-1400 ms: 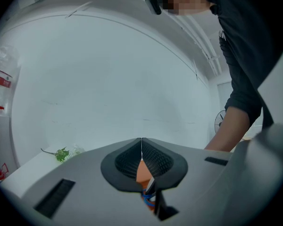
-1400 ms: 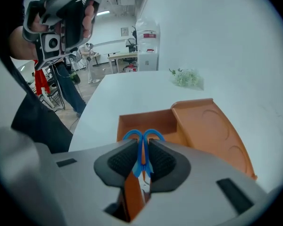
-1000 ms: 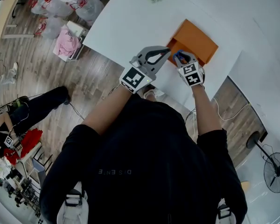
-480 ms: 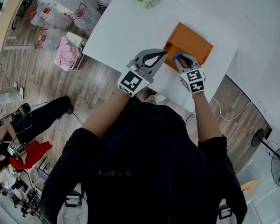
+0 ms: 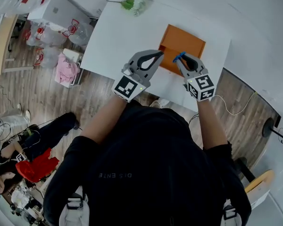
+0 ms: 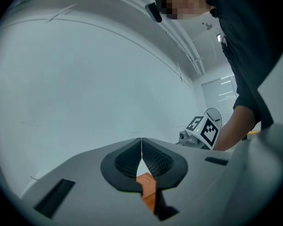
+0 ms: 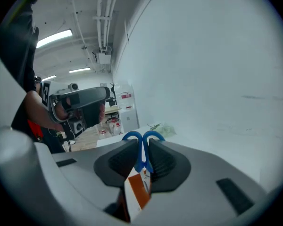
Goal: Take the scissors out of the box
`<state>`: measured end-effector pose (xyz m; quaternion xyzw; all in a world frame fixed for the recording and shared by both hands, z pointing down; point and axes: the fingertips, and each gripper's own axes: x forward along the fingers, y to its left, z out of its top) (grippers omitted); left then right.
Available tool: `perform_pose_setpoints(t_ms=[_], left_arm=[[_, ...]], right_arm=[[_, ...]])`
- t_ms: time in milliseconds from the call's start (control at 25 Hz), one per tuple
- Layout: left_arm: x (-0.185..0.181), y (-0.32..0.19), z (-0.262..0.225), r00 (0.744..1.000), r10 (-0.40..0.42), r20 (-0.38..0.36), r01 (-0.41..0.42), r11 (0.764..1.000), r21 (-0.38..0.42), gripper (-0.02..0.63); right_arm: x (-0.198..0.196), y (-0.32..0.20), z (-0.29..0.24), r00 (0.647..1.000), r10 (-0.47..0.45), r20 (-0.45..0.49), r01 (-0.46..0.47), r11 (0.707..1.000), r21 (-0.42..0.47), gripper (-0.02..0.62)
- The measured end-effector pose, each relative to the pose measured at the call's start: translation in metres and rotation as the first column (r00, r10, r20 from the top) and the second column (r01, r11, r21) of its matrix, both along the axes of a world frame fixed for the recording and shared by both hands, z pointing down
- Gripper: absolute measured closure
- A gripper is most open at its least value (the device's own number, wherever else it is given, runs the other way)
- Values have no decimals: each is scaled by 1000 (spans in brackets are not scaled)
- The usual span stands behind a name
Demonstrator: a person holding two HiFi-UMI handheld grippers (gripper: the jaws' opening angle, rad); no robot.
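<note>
My right gripper point(image 7: 142, 142) clamped on blue scissors point(image 7: 142, 155) handles, above orange box point(image 5: 184, 42). Hold squeeze firm, lift straight, blades clear of rim. Left gripper point(image 6: 141, 140) jaws together beside box.

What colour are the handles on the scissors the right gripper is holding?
The scissors have blue handles, clearest in the right gripper view.

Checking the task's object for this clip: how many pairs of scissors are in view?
1. The blue-handled scissors are clamped in the right claw over the orange box; the box's inside can't be made out, so more may be hidden.
</note>
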<state>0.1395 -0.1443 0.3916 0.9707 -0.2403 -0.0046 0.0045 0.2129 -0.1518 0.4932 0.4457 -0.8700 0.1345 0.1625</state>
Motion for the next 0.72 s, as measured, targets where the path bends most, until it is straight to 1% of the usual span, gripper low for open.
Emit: perform_pose_setpoints(t_ms=[240, 400, 560, 720], left_arm=[[9, 5, -19, 999, 42, 20, -42, 999, 21, 586], [12, 6, -29, 998, 66, 18, -66, 998, 20, 586], [15, 12, -46, 995, 104, -3, -104, 994, 27, 586], [17, 18, -52, 990, 137, -8, -137, 990, 34, 586]], right_arm=[[10, 14, -50, 995, 43, 87, -49, 997, 58, 512], [11, 25, -87, 992, 47, 120, -61, 992, 112, 511], [13, 38, -126, 989, 32, 144, -60, 980, 192, 511], [17, 47, -145, 986, 30, 162, -70, 967, 245, 511]])
